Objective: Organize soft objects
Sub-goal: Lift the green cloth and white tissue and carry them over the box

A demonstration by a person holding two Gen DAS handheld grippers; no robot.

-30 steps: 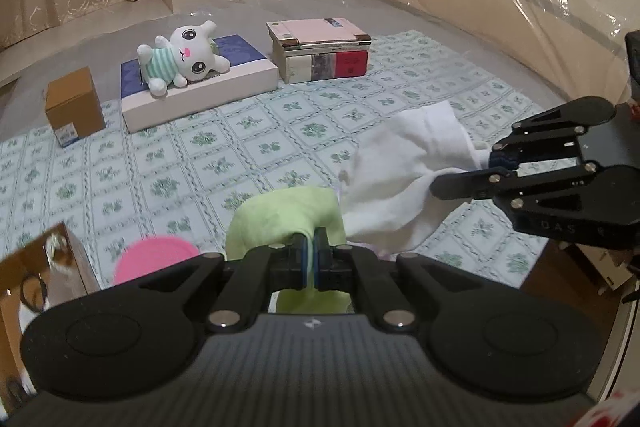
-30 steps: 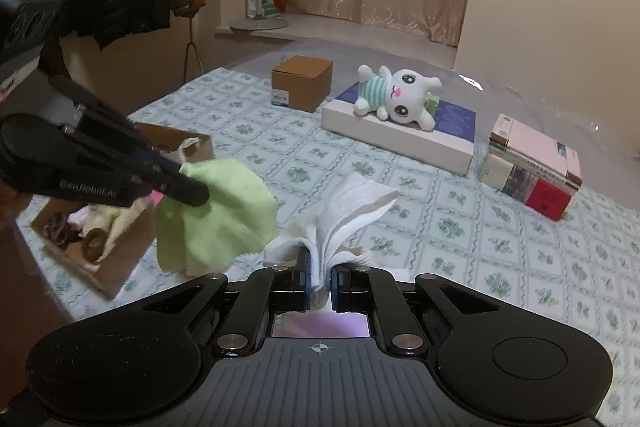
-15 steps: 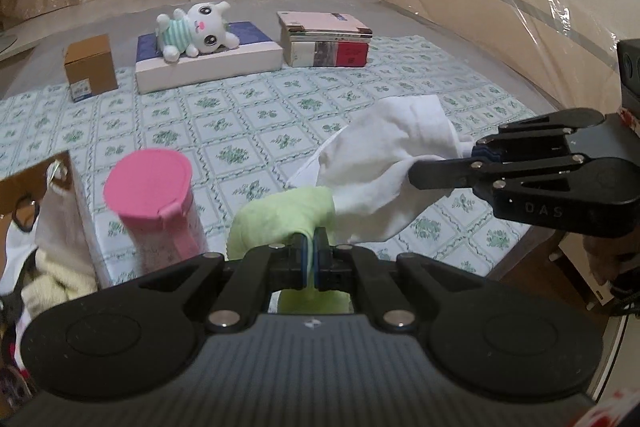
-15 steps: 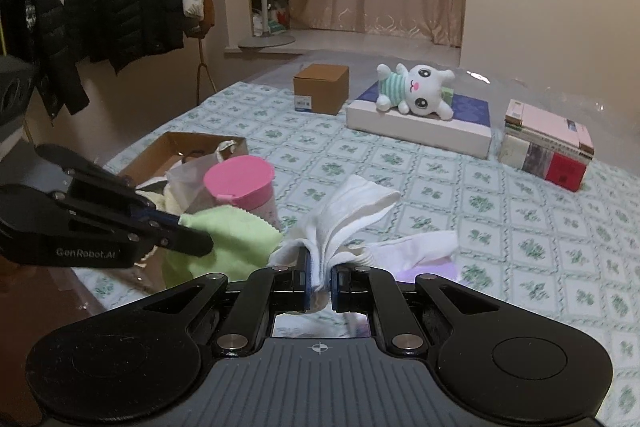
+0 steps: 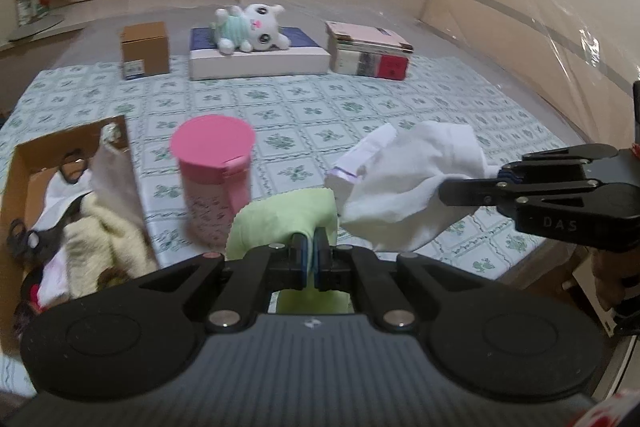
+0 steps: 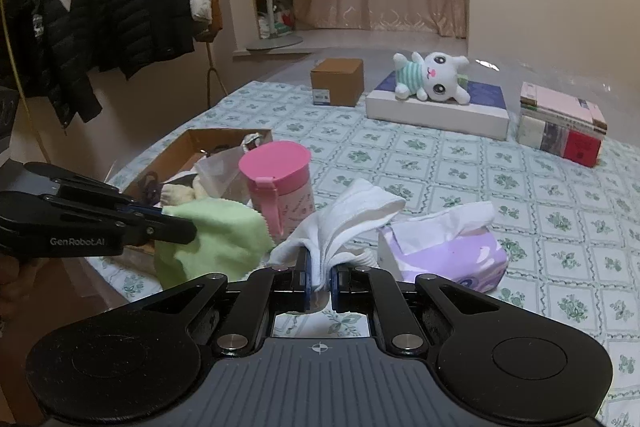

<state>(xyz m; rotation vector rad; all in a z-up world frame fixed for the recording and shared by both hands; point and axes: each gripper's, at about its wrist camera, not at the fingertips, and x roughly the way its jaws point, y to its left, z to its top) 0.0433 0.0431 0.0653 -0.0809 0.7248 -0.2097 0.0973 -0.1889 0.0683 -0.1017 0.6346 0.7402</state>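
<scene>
L tool point(image 5: 311, 254) pinching green cloth point(image 5: 280, 217), R tool point(image 6: 320, 273) pinching white cloth point(image 6: 352, 211), both held above bed edge. Open box point(image 5: 24, 163) w/ soft stuff lies left of L tool, prob nearer it; pink cup point(image 5: 214, 179) between.

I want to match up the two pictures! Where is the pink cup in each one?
Left wrist view: the pink cup stands left of centre on the patterned sheet, just right of the open cardboard box.
Right wrist view: the pink cup stands a little left of centre, again right beside that box.
Shared landmark: the white plush toy lying on a flat box far behind the cup.
</scene>
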